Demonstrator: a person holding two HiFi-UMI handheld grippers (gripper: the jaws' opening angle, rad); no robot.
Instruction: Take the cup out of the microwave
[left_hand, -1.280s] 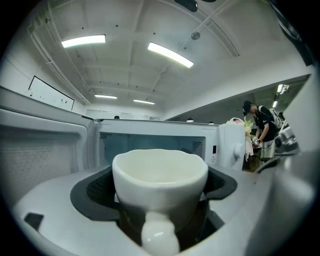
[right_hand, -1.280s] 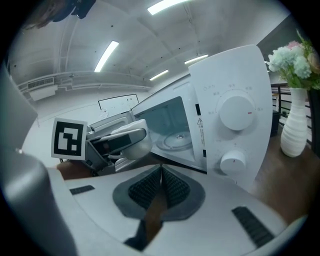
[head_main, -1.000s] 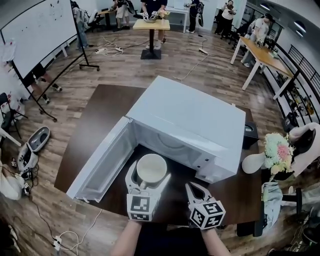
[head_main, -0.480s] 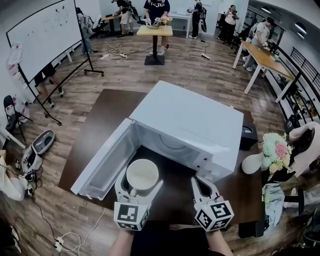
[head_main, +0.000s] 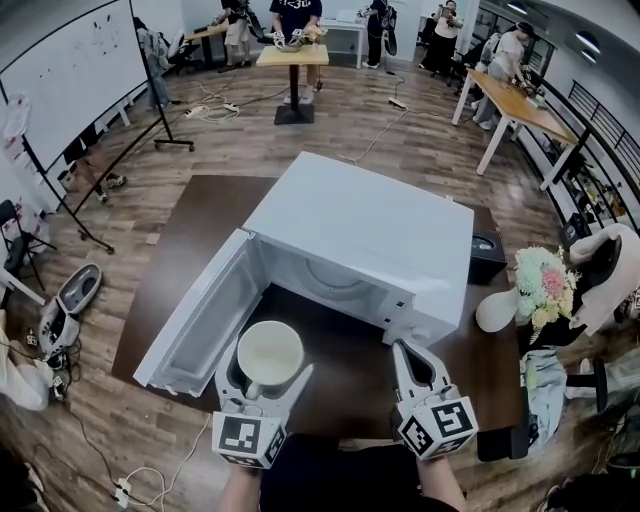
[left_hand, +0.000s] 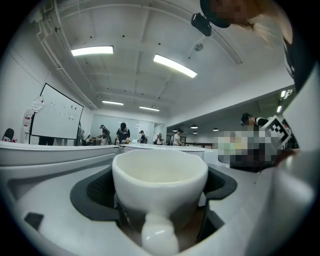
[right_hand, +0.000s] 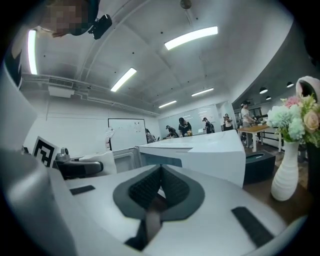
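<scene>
Your left claw (head_main: 266, 366) is clamped round the white cup (head_main: 270, 350), handle toward you, just outside the microwave (head_main: 370, 230) mouth beside its open door (head_main: 200, 310); your right claw (head_main: 410, 350) is pressed closed, empty, near the microwave's front right corner.

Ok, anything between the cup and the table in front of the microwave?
Nothing visible: the left gripper holds the cup over bare table, the open door to its left, the right gripper apart on its right.
</scene>
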